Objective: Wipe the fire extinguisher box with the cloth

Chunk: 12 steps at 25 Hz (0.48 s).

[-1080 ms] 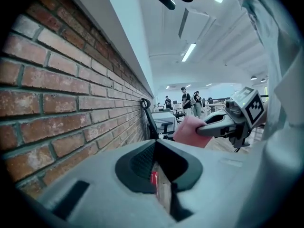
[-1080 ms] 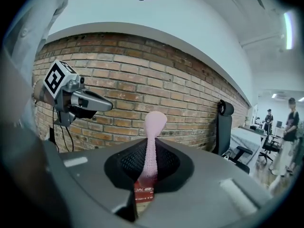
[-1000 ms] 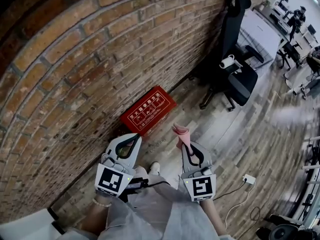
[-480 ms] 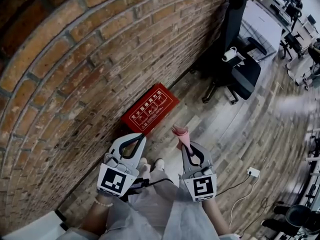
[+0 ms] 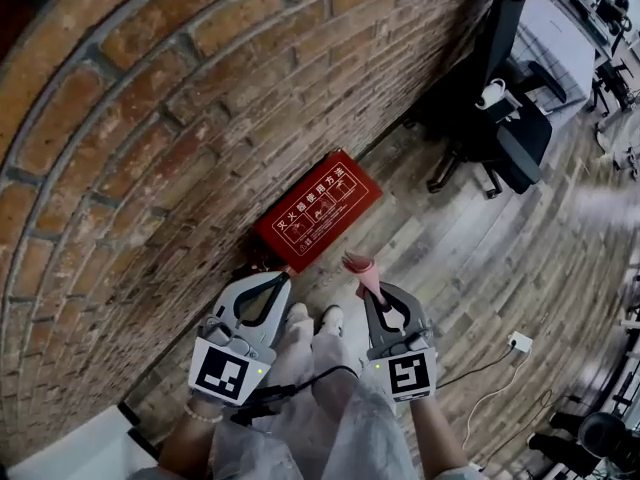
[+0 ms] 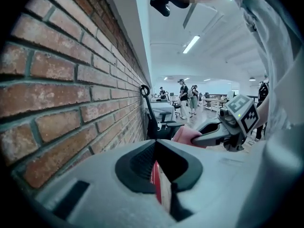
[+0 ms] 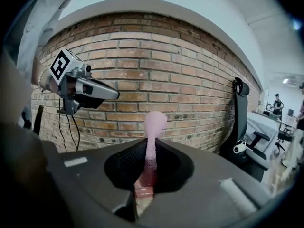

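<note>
Pretty bright, even office light, ceiling light strips (image 6: 191, 44) glowing white, barely any shadows, brick wall (image 5: 150, 148) bent hard by fisheye, black vignette corners, left gripper (image 6: 156, 145) mushy up close, cloth (image 7: 151, 122) fairly crisp

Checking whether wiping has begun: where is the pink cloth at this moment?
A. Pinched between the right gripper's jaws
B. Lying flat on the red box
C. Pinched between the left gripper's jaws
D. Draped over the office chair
A: in the right gripper view the cloth stands up from between the closed jaws of the right gripper, and in the head view it is held clear of the fire extinguisher box.
</note>
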Each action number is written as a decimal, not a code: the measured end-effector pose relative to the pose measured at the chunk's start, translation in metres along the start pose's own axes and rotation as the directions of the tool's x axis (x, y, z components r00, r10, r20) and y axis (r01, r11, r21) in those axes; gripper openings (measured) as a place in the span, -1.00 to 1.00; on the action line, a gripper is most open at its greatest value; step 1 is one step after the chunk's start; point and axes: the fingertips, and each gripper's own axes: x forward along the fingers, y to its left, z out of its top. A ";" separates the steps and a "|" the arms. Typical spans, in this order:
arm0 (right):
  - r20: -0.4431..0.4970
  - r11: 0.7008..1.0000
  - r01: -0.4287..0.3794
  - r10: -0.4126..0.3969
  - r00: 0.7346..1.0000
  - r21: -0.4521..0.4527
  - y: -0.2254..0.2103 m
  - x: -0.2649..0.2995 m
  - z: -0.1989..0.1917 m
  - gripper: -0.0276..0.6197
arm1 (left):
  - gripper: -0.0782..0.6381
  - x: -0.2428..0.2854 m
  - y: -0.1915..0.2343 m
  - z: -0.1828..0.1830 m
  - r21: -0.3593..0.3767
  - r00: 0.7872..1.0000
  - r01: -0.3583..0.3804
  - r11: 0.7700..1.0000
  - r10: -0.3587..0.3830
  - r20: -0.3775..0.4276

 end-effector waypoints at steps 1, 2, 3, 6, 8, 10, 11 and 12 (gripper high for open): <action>-0.003 1.000 -0.003 0.003 1.000 0.001 -0.001 0.008 -0.004 -0.83 | -0.79 0.004 0.005 -0.006 -0.015 1.000 -0.010 1.000 0.010 -0.006; -0.005 1.000 -0.006 0.006 1.000 0.001 -0.003 0.016 -0.009 -0.83 | -0.79 0.008 0.010 -0.012 -0.030 1.000 -0.019 0.999 0.019 -0.009; -0.009 1.000 -0.010 0.010 1.000 -0.001 -0.005 0.023 -0.012 -0.83 | -0.79 0.012 0.014 -0.017 -0.044 1.000 -0.028 0.999 0.028 -0.011; -0.010 1.000 -0.023 0.023 1.000 -0.017 -0.009 0.043 -0.020 -0.83 | -0.79 0.022 0.024 -0.033 -0.072 0.999 -0.051 0.996 0.050 -0.019; -0.014 0.999 -0.023 0.022 1.000 -0.027 -0.014 0.055 -0.027 -0.83 | -0.79 0.030 0.029 -0.045 -0.091 0.998 -0.059 0.994 0.057 -0.024; -0.024 0.999 -0.025 0.024 0.999 -0.036 -0.018 0.068 -0.036 -0.83 | -0.79 0.037 0.034 -0.057 -0.108 0.997 -0.071 0.992 0.068 -0.030; -0.025 0.999 -0.028 0.027 0.999 -0.036 -0.018 0.075 -0.041 -0.83 | -0.79 0.039 0.038 -0.063 -0.105 0.997 -0.076 0.992 0.072 -0.039; -0.026 0.999 -0.031 0.030 0.999 -0.034 -0.019 0.082 -0.045 -0.83 | -0.79 0.042 0.040 -0.069 -0.094 0.996 -0.078 0.992 0.074 -0.050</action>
